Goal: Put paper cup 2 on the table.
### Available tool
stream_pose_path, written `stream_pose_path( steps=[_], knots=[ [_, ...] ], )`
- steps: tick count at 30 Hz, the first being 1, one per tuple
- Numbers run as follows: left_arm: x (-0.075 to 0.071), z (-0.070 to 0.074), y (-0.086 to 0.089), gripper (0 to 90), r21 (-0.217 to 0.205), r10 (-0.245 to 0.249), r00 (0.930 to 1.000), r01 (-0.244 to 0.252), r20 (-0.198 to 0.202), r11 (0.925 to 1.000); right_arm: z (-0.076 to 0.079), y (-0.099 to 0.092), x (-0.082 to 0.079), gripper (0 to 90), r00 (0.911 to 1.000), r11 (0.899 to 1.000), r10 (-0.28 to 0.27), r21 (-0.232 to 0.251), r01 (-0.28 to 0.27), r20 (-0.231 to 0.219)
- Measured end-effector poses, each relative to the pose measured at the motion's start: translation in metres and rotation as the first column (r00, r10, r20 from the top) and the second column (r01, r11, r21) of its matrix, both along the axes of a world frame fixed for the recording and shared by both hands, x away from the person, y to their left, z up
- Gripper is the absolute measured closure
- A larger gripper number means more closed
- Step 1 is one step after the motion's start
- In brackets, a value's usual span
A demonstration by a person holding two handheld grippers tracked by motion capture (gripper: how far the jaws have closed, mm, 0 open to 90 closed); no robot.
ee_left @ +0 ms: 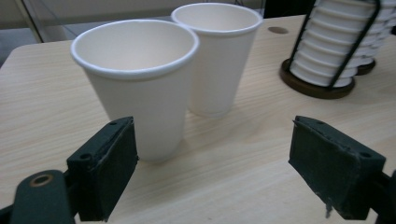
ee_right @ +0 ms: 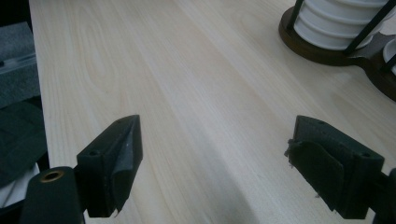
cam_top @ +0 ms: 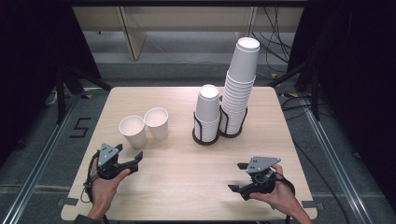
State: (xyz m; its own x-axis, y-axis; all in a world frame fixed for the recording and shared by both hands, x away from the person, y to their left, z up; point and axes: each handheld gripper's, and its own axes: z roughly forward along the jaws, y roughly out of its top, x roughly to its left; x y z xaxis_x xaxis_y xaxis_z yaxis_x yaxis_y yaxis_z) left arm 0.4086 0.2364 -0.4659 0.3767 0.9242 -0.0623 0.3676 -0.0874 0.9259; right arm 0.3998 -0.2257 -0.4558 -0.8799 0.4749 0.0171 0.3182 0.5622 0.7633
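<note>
**Left gripper lines up on the near paper cup**

Over on the left side of the table (cam_top: pixel 182 182), the left gripper (cam_top: pixel 132 160) sits at about seven o'clock from the table's centre, jaws spread and gripping nothing. In the left gripper view the near cup (ee_left: pixel 137 88) stands upright on the wood just beyond the left gripper (ee_left: pixel 212 168), nearer its left-hand pad than its right, with a clear gap on the right-hand side. No contact: the pads are released and free of the cup wall.

The second cup (ee_left: pixel 219 56) stands upright right behind the first at roughly one o'clock from it, and the two look to be touching or all but touching at the rims. From the high view the pair reads as near cup (cam_top: pixel 132 131) and second cup (cam_top: pixel 157 122), side by side at about ten o'clock from centre.

The right gripper (cam_top: pixel 239 177) rests at five o'clock, held in the person's hand, jaws wide apart over bare wood. In the right gripper view the same open gap shows at the right gripper (ee_right: pixel 215 163).

At one o'clock from centre stand two wire holders: the short stack (cam_top: pixel 207 114) and, just beside it, the tall stack (cam_top: pixel 239 88), which leans a little.
</note>
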Motion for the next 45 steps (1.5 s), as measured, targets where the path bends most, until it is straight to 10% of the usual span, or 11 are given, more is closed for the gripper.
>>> stream_pose_path(
  steps=[23, 33, 45],
  knots=[
    [-0.063, 0.000, -0.043, 14.7, 0.028, -0.203, 0.9788, 0.202, 0.026, 0.9789, -0.005, -0.007, -0.004, 17.4, 0.9984, 0.998, -0.046, 0.048, 0.047, -0.033],
    [-0.082, -0.003, -0.056, 14.7, 0.101, -0.279, 0.9593, 0.274, 0.040, 0.9563, -0.009, -0.009, -0.010, 17.3, 0.9978, 0.997, -0.051, 0.051, 0.053, -0.042],
    [-0.098, -0.016, -0.071, 14.7, 0.094, -0.360, 0.9329, 0.357, 0.017, 0.9295, -0.015, -0.010, -0.015, 17.3, 0.9984, 0.999, -0.036, 0.036, 0.038, -0.043]
  ],
)
